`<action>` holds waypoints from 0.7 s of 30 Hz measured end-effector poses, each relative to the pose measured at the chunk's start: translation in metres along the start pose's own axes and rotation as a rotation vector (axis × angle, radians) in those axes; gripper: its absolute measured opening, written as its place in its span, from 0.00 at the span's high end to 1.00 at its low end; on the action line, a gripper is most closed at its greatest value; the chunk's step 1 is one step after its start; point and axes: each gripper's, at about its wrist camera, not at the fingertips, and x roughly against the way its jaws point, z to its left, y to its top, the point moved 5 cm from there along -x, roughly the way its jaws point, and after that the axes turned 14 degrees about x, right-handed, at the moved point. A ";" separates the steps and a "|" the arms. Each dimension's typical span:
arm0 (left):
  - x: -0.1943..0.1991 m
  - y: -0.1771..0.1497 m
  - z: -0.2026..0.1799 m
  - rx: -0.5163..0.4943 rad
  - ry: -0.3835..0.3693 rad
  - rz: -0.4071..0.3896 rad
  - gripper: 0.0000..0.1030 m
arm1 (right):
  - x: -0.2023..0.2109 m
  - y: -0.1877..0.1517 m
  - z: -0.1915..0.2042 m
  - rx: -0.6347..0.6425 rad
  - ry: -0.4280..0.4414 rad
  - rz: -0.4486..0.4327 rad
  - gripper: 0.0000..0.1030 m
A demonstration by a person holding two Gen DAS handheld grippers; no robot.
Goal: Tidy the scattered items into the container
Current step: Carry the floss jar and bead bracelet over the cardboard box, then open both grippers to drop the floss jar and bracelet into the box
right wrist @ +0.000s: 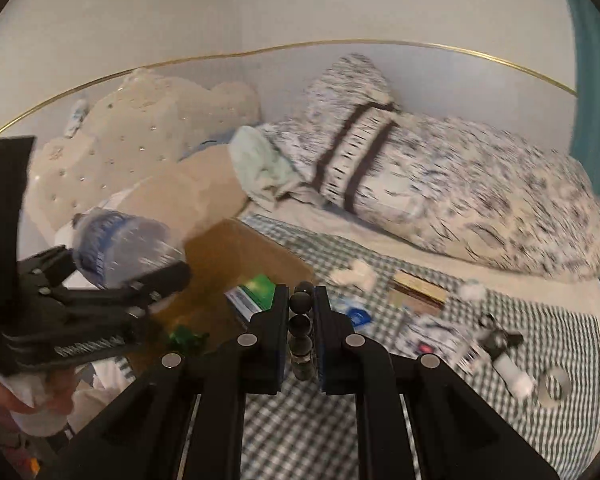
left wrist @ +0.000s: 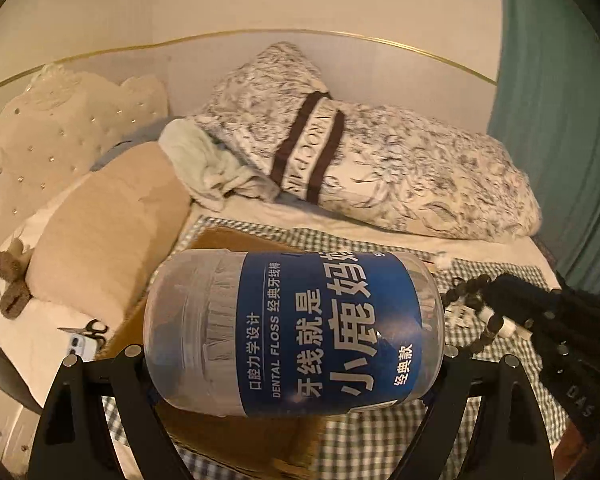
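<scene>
While held crosswise, floss jar [left wrist: 296, 332] between left gripper [left wrist: 296, 360] fingers

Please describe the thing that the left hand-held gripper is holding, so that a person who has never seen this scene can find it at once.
Look above the brown cardboard box on the checked bed cover. There the left hand-held gripper grips a clear plastic jar lying on its side. Only it has a blue label reading DENTAL FLOSS.

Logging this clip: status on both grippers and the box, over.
Left gripper clamps dental floss jar. Right gripper shut on bead string. Cardboard box ahead, open, nothing blocking.
</scene>
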 end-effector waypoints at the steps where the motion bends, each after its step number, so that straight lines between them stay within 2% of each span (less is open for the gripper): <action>1: -0.004 0.001 0.007 0.009 0.005 0.005 0.13 | -0.004 0.006 0.006 0.011 0.010 -0.002 0.89; 9: -0.036 0.005 0.059 0.063 0.072 0.043 0.13 | -0.052 0.034 0.045 0.057 0.081 0.005 0.89; 15: -0.060 -0.002 0.083 0.100 0.100 0.079 0.13 | -0.093 0.027 0.064 0.070 0.128 0.074 0.89; 21: -0.084 -0.013 0.093 0.104 0.112 0.127 0.13 | -0.124 0.013 0.062 0.049 0.133 0.137 0.89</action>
